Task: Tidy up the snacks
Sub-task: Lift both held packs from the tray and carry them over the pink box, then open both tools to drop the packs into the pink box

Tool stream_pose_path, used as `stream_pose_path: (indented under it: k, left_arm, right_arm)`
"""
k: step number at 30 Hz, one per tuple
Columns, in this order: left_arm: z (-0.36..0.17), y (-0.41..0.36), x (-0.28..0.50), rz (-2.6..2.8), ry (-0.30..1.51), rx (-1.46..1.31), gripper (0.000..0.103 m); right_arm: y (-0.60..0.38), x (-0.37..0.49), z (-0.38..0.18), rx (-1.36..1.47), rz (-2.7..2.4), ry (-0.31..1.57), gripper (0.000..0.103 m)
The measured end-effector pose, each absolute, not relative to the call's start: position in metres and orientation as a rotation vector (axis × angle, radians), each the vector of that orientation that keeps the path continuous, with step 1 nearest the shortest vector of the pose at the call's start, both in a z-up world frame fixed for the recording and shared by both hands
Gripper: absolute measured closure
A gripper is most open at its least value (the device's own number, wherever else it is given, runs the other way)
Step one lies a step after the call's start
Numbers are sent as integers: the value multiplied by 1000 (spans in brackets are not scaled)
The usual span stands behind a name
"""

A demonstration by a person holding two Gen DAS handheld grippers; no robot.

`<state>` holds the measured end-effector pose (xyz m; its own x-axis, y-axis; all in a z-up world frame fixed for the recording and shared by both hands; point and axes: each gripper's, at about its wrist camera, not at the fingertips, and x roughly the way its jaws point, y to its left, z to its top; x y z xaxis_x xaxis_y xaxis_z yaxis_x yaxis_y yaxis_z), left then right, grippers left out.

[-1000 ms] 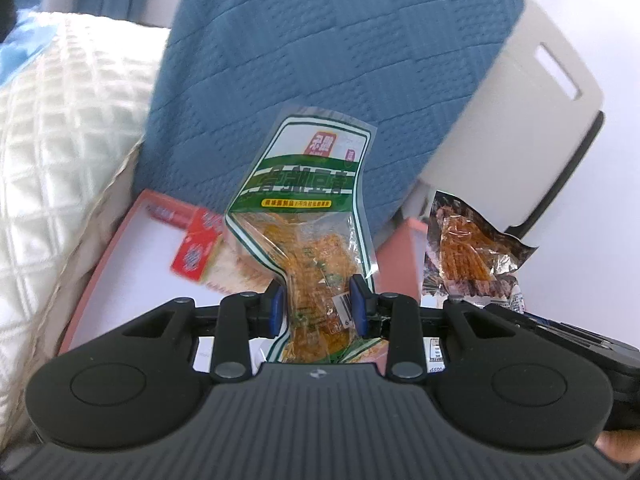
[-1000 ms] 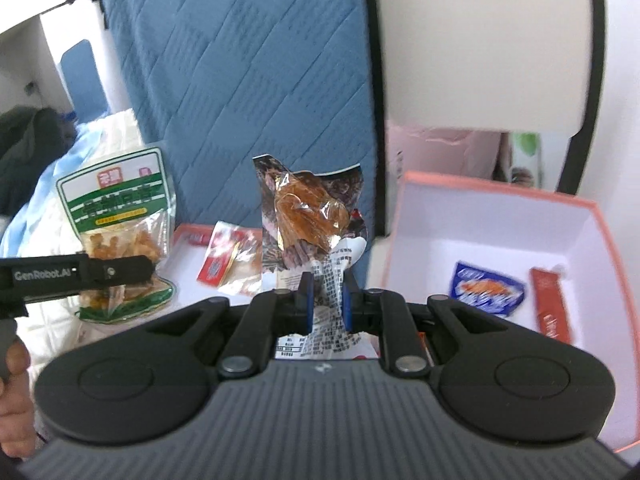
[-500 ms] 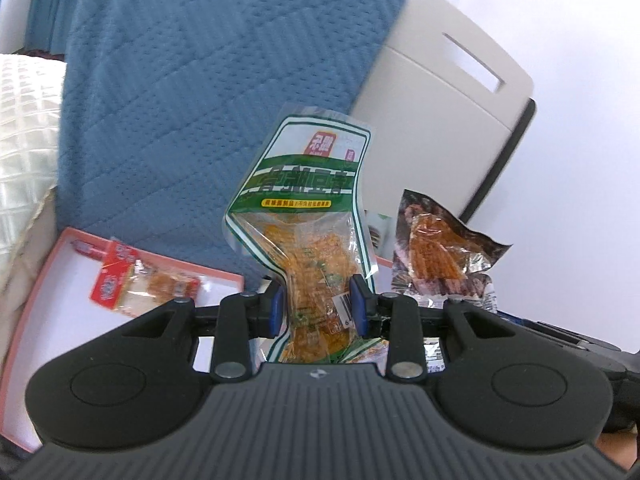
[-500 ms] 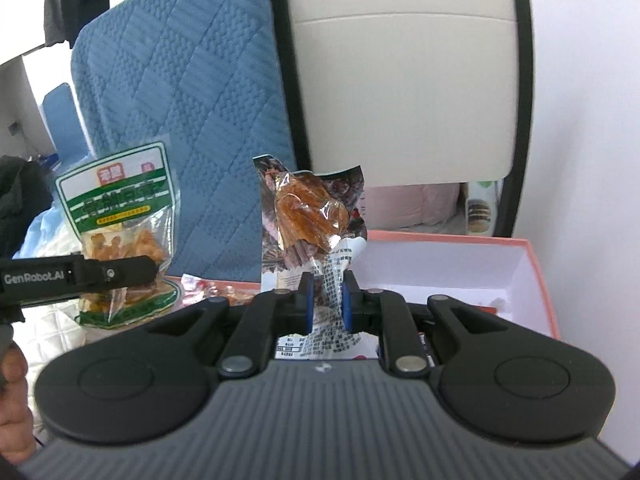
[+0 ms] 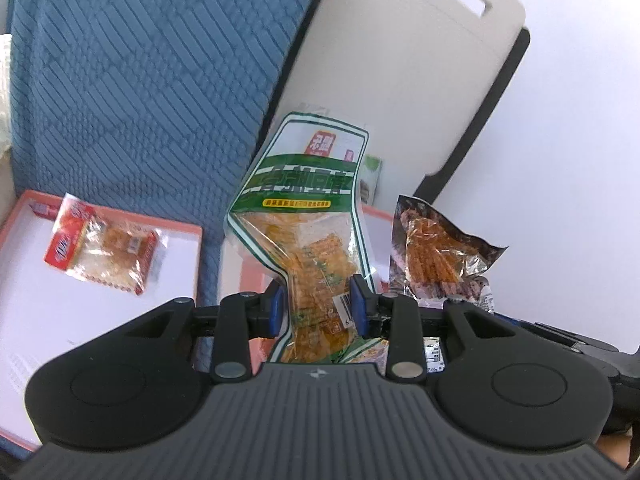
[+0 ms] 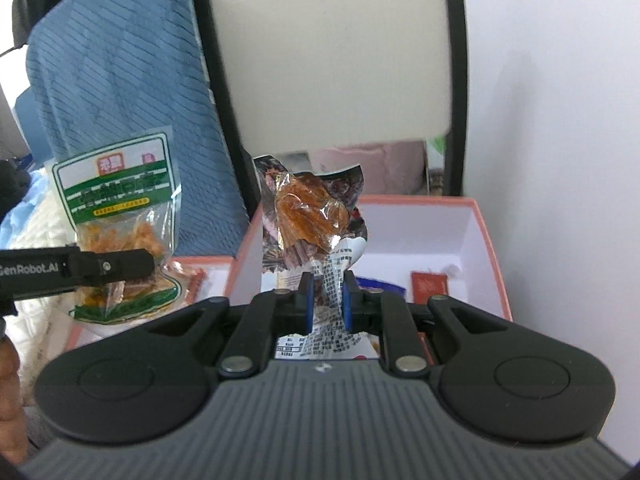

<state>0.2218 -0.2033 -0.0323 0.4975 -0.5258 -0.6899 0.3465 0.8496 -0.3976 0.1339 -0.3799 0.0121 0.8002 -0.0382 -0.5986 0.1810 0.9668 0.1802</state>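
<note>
My left gripper (image 5: 319, 304) is shut on a green-and-white snack bag (image 5: 308, 216) full of orange pieces, held upright; the same green bag (image 6: 120, 208) shows at the left of the right wrist view. My right gripper (image 6: 327, 300) is shut on a dark foil snack packet (image 6: 312, 216) with orange strips, held above the left wall of a pink box (image 6: 492, 248). That dark packet (image 5: 436, 256) appears just right of the green bag in the left wrist view. Inside the box lie a red packet (image 6: 429, 286) and a blue one (image 6: 384, 284).
A flat pink lid (image 5: 100, 272) on the left carries a red-and-clear cracker packet (image 5: 100, 248). A blue quilted cushion (image 5: 140, 80) and a beige chair back (image 5: 400, 80) rise behind. A white wall (image 6: 560, 120) stands on the right, and a person's hand (image 6: 8, 372) shows at the left edge.
Both grippers have carried their packets to the right: the pink lid and cushion slid left in view, the chair back and the pink box came nearer the middle. Both grips are unchanged.
</note>
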Motion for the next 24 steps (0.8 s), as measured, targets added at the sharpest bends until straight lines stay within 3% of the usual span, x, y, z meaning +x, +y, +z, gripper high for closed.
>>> stream_pose_path:
  k: [18, 21, 24]
  left_arm:
    - [-99, -249, 222, -559, 1047, -150, 65]
    - [-99, -252, 222, -570, 1049, -143, 65]
    - [-97, -250, 219, -573, 1043, -150, 65]
  right_arm:
    - [-425, 134, -79, 300, -178, 773, 85]
    - [-430, 131, -84, 321, -191, 782, 83]
    - [-432, 129, -86, 333, -204, 786, 73]
